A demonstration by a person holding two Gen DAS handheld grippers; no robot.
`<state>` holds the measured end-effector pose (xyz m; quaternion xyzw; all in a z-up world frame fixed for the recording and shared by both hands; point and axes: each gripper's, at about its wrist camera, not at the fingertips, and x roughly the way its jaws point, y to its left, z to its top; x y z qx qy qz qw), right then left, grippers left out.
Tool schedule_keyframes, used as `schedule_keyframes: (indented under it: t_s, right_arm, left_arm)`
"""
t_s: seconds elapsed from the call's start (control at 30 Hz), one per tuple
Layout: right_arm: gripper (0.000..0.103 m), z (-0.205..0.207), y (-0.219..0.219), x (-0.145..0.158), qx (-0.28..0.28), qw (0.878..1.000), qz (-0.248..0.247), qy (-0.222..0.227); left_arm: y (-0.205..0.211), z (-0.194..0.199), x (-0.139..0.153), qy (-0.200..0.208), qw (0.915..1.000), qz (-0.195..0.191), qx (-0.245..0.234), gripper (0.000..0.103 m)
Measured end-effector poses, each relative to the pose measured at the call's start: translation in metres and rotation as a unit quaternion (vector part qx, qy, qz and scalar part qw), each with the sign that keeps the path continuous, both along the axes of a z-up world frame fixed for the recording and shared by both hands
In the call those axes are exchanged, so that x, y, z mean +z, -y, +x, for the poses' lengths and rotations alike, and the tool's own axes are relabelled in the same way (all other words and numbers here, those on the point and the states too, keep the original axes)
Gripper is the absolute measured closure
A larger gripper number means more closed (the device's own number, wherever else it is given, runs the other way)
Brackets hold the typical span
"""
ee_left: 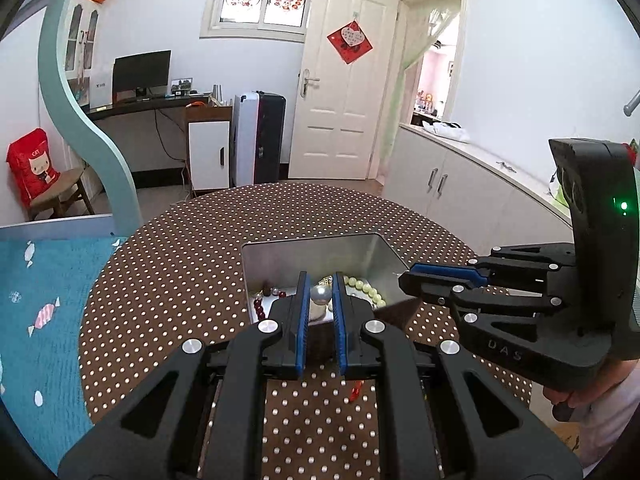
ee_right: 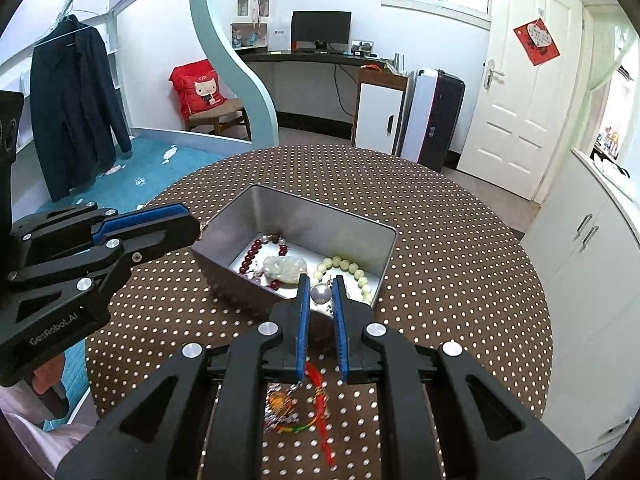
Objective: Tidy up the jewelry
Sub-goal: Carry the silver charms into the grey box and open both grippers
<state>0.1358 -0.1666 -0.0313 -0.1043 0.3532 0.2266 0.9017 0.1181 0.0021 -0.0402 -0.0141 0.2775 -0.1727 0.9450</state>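
Blue-padded grippers hang nearly closed above the polka-dot table, holding nothing.

Left gripper point(ee_left: 320, 312) and right gripper point(ee_right: 321, 314) each show only a narrow gap between the pads, empty. Just ahead of both sits the metal tin point(ee_right: 320, 216), with a red bead bracelet point(ee_right: 252, 254), a pale jade pendant point(ee_right: 284, 268) and a pale bead bracelet point(ee_right: 352, 270) inside. A red-corded charm point(ee_right: 300, 408) lies on the table point(ee_right: 460, 260) beneath the right gripper, outside the tin.

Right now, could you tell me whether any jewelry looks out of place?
Yes. A red corded charm piece lies on the dotted tablecloth in front of the metal tin, while the bead bracelets and pale pendant are inside.
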Motion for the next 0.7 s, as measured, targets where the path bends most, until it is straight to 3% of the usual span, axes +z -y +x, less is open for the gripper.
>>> schedule_keyframes:
  t_s: [0.13,0.23,0.27,0.7]
  right_arm:
    - [0.092,0.007,0.004,-0.002,0.007,1.0,0.005,-0.006]
    - [0.065,0.009,0.012,0.0,-0.003,1.0,0.016,-0.007]
    - [0.062,0.008,0.015,0.0,-0.005,1.0,0.016,-0.006]
    - [0.046,-0.002,0.05,-0.011,-0.054,0.998,0.017,-0.032]
  left_arm:
    - [0.005,0.013,-0.004,-0.011,0.9999,-0.002,0.004,0.092]
    - [0.008,0.02,-0.006,-0.015,0.9999,0.001,0.006,0.092]
    - [0.008,0.021,-0.006,-0.015,0.9999,0.002,0.007,0.092]
    - [0.021,0.038,-0.02,-0.038,0.9992,0.011,0.01,0.091]
